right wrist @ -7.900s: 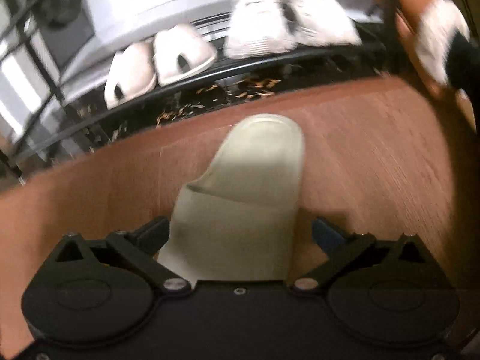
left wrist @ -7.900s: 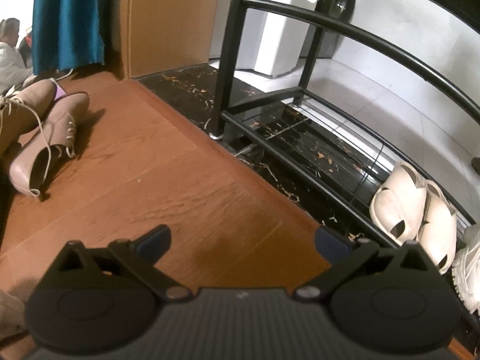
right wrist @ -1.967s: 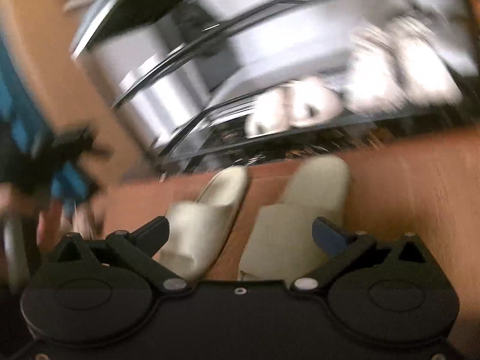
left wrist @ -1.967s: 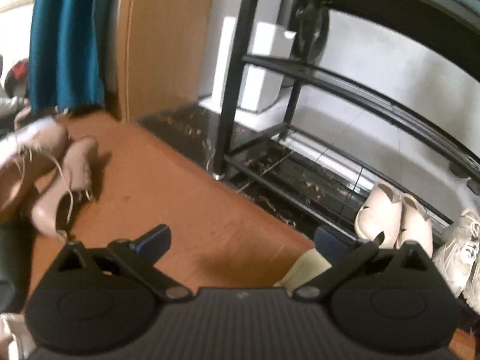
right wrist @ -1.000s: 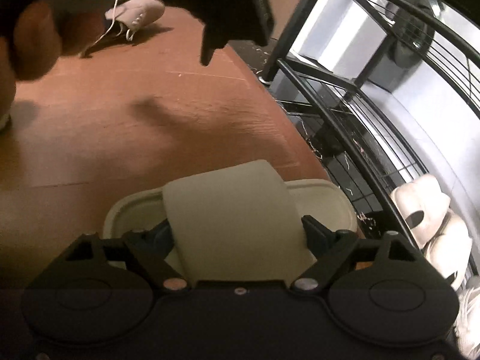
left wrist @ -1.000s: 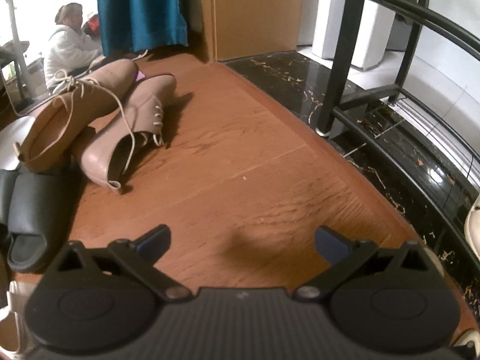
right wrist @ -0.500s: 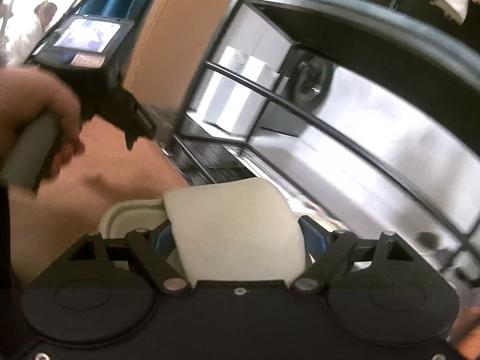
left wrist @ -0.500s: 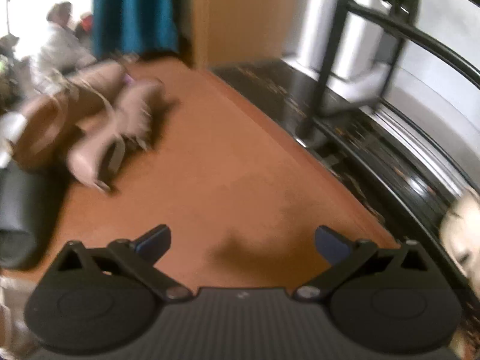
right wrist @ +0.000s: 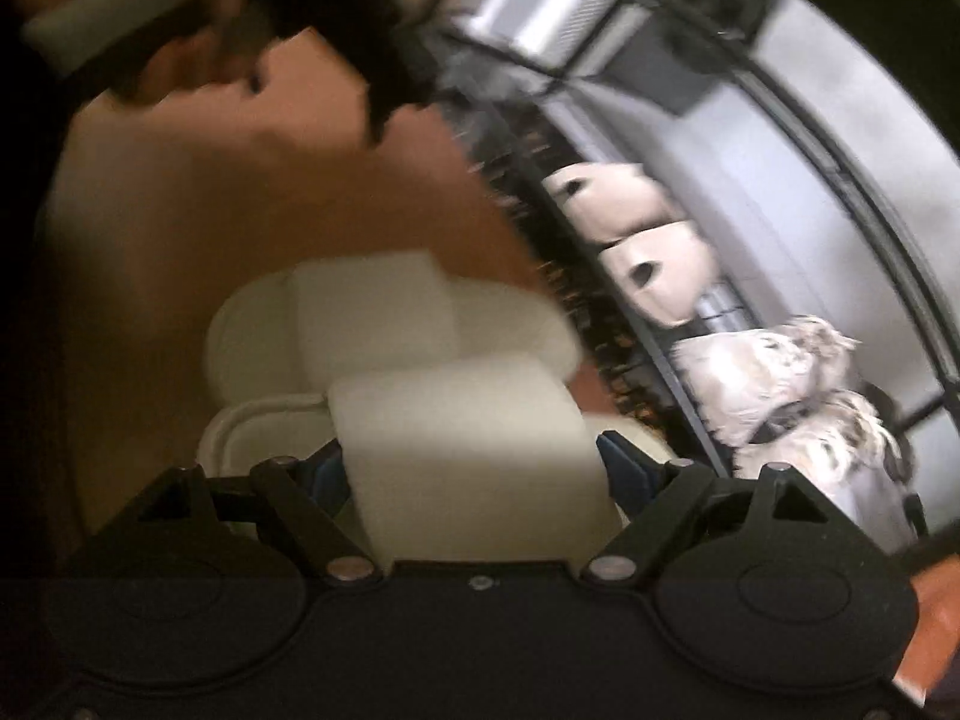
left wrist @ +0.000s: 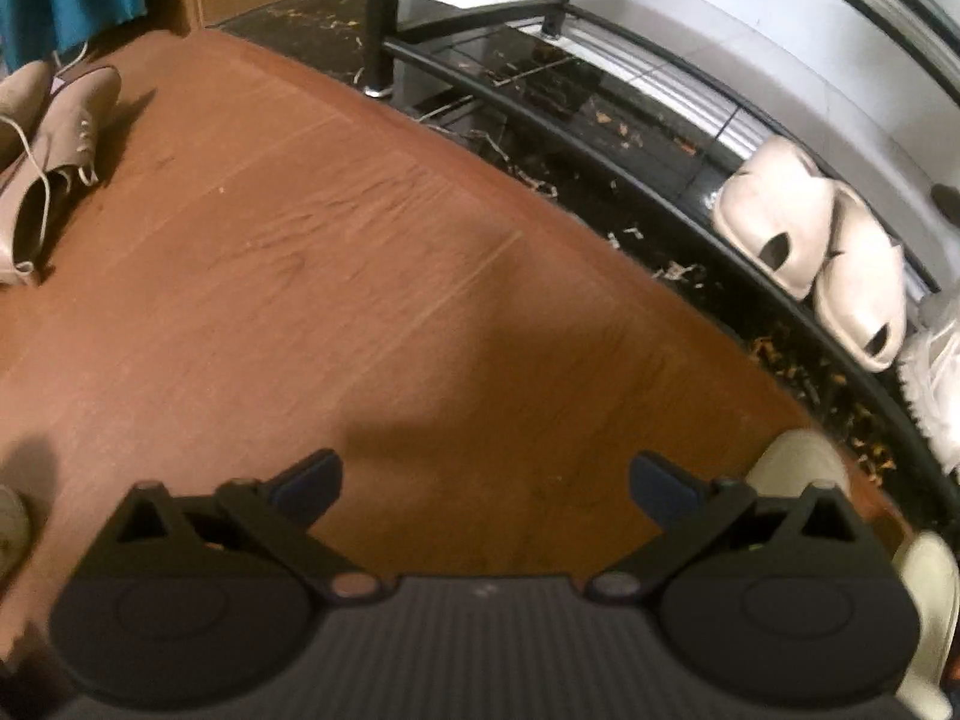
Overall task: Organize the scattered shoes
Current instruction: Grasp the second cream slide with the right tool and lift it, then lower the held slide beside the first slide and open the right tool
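While your right gripper (right wrist: 474,462) clamps one cream slipper (right wrist: 462,432), its mate (right wrist: 372,324) just ahead and the tan shoes (left wrist: 54,144) far-left of your wide, empty left gripper (left wrist: 483,477) await the rack (left wrist: 600,138).

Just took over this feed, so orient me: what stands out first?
The right hand-held gripper grips a cream foam slide sandal, its twin beside it on the wooden floor. A pair of white clogs sits on the black metal shoe rack; tan lace-up shoes lie far left.
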### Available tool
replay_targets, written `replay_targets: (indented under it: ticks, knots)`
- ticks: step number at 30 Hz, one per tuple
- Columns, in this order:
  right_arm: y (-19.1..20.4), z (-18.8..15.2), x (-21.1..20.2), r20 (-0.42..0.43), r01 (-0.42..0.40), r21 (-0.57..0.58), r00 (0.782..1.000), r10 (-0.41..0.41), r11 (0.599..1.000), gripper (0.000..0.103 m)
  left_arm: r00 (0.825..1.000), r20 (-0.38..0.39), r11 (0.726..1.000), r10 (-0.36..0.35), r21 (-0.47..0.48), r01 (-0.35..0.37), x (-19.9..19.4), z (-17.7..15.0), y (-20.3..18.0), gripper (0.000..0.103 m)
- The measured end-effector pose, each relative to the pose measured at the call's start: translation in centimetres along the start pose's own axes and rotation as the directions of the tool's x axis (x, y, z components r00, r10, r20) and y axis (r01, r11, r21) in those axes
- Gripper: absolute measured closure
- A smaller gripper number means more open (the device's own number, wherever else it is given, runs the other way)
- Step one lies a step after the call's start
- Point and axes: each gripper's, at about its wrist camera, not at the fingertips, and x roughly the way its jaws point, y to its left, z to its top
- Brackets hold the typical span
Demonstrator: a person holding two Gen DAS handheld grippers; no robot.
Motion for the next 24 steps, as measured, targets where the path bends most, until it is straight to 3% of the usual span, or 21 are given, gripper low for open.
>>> replay_targets:
  ticks: [3,5,9,10,12,15,20,22,24]
  knots:
    - [-0.4,-0.9,0.3,-0.002,-0.042,-0.035,0.999,0.042,0.999,0.019,1.000,-0.010,0.999,-0.020,-0.025,0.020,0.4,0.1,0.3,0.001]
    - [-0.2,-1.3,0.8,-0.006,-0.046,-0.076,0.999,0.046,0.996,0.019,1.000,0.010,0.999,-0.025,0.021,0.025,0.3,-0.2,-0.3,0.001]
    - [1.0,-2.7,2.1,0.071,-0.005,-0.158,0.997,0.016,0.987,0.018,0.997,0.075,0.996,-0.018,0.090,0.012,-0.4,-0.6,-1.0,0.001]
    - [1.4,-2.9,2.7,0.064,0.010,-0.182,0.998,0.002,0.983,0.016,0.994,0.109,0.994,-0.005,0.109,-0.007,-0.6,-0.7,-1.2,0.001]
    - [2.2,-3.2,3.6,0.035,0.046,-0.228,0.999,-0.039,0.973,0.003,0.991,0.133,0.992,0.000,0.129,-0.017,-0.8,-0.8,-1.5,0.001]
    - [2.5,-3.1,2.7,0.052,0.066,-0.236,0.997,-0.055,0.969,0.000,0.994,0.105,0.989,-0.015,0.147,0.000,-0.4,-0.9,-1.9,0.001]
    - [1.1,-1.0,-1.3,0.123,0.107,-0.080,0.988,-0.097,0.991,0.000,0.994,0.104,0.993,-0.027,0.120,0.014,-0.7,-0.5,-1.6,0.001]
    - [0.0,0.7,-3.6,0.174,0.122,0.177,0.973,-0.153,0.977,0.000,0.995,0.095,0.995,-0.032,0.095,0.023,-0.6,-0.3,-1.3,0.001]
    - [-0.5,1.6,-5.0,0.235,0.056,0.404,0.958,-0.163,0.913,0.000,0.996,0.079,0.997,-0.033,0.070,0.028,-0.4,-0.2,-1.0,0.001]
